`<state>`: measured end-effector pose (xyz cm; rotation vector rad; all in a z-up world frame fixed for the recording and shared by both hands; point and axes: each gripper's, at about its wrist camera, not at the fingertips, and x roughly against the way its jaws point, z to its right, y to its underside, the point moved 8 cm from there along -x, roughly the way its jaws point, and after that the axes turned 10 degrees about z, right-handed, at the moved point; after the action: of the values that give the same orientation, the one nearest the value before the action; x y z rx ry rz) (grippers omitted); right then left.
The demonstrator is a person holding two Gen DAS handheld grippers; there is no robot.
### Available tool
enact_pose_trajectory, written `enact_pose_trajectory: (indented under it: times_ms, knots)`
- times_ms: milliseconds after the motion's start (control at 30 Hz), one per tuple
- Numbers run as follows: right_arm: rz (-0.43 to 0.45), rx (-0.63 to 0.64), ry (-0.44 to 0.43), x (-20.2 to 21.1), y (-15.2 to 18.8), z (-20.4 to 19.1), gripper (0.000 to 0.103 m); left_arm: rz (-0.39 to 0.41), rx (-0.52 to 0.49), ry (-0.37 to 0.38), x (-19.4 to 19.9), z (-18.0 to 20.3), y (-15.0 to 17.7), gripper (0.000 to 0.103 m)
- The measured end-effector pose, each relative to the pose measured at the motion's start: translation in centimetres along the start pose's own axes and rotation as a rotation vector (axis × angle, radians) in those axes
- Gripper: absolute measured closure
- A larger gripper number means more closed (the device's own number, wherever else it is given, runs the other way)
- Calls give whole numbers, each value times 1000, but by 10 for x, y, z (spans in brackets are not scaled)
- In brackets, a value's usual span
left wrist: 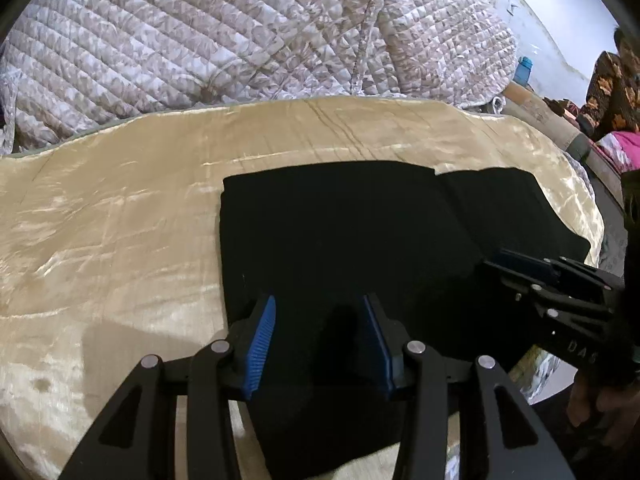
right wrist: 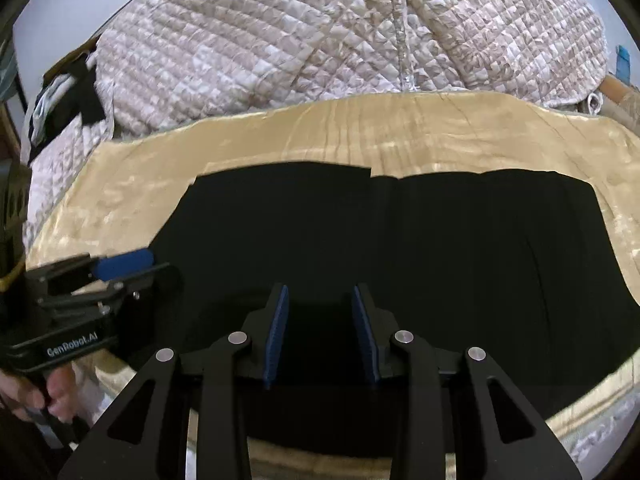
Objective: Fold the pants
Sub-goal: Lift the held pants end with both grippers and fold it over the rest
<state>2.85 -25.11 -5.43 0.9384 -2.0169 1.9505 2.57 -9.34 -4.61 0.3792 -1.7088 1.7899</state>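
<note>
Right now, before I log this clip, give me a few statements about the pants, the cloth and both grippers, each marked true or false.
1. The black pants lie on a golden cloth. True.
2. The left gripper is clamped shut on the fabric. False: its jaws stand apart.
3. The right gripper is open. True.
4. A red towel is piled behind the cloth. False: a pale quilted blanket is bunched there.
5. The pants hang in the air. False: they lie flat on the cloth.

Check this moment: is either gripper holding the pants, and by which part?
Nothing is held. The left gripper and right gripper are both open above the black pants, with no fabric between the fingers.
</note>
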Motion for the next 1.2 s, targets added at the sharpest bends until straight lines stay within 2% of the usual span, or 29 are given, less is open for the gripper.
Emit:
enact_pose_trajectory:
  times_ms: [67, 133, 267, 433, 567, 633, 767, 867, 1000, 1200]
  knots:
    - [-19, -2, -13, -3, 6, -2, 69, 0, -7, 0, 0, 2, 3, 56]
    - [-53, 17, -14, -13, 15, -3, 63, 5, -36, -7, -3, 5, 6, 54]
    - [-39, 45, 1, -13, 15, -5, 56, 23, -78, -22, -3, 9, 8, 51]
    - [-39, 36, 10, -10, 16, -3, 56, 24, -81, -24, -2, 10, 8, 51]
    - [-10, 1, 98, 1, 10, 16, 56, 29, -74, -19, 2, 9, 9, 51]
    - [5, -11, 107, 6, 8, 21, 56, 40, -64, -18, 7, 9, 7, 51]
    - [41, 18, 73, 15, 2, 11, 56, 64, -67, -5, 16, 13, 6, 51]
    - [30, 24, 27, 13, 4, 2, 56, 59, -65, -3, 18, 11, 11, 51]
    - [-59, -91, -24, -2, 16, 10, 56, 32, -66, 21, 17, 9, 21, 51]
    - [-27, -190, -92, 0, 10, 15, 56, 21, -92, 107, 25, 27, 33, 57]
